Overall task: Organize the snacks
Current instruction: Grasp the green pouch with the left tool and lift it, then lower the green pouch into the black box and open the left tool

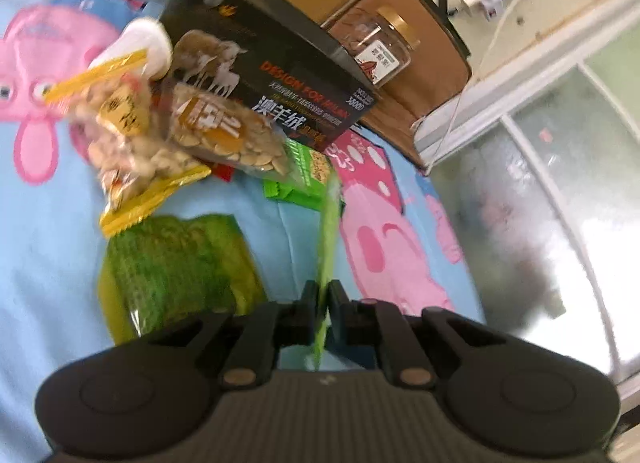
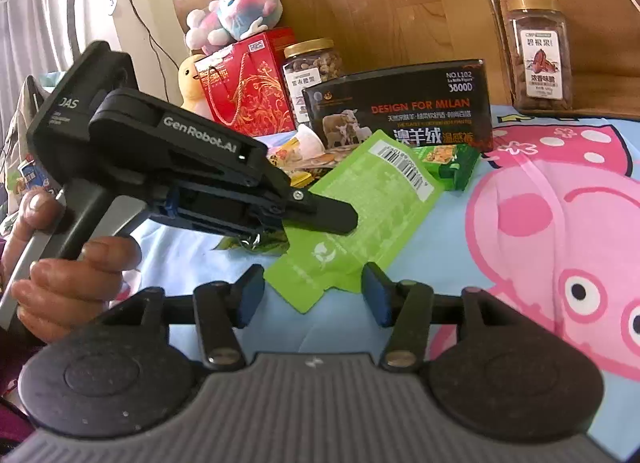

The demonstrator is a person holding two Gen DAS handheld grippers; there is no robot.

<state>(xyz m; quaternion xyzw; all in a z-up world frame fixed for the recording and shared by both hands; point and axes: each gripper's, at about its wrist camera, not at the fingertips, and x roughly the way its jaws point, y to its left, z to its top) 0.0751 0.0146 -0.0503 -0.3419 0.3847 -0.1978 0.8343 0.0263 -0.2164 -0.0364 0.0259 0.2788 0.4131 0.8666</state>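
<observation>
At lower centre, our left gripper (image 1: 323,295) clamped the green snack pouch (image 2: 372,199); our right gripper (image 2: 314,297), jaws apart, should retreat without snagging it.

In the right wrist view, a boxed wool garment (image 2: 404,111) stands far on the bed sheet (image 2: 520,223). A nut jar (image 2: 540,55) sits to its right, a gift box (image 2: 248,83) with a plush toy (image 2: 236,11) on top to its left, and snack packets (image 2: 452,163) lie before it.

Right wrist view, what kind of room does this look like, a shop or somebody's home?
Most likely a home bedroom, not a shop. The snacks lie on a cartoon pig bedsheet, a plush toy sits on a red gift box, and a wooden headboard-like panel stands behind.
</observation>
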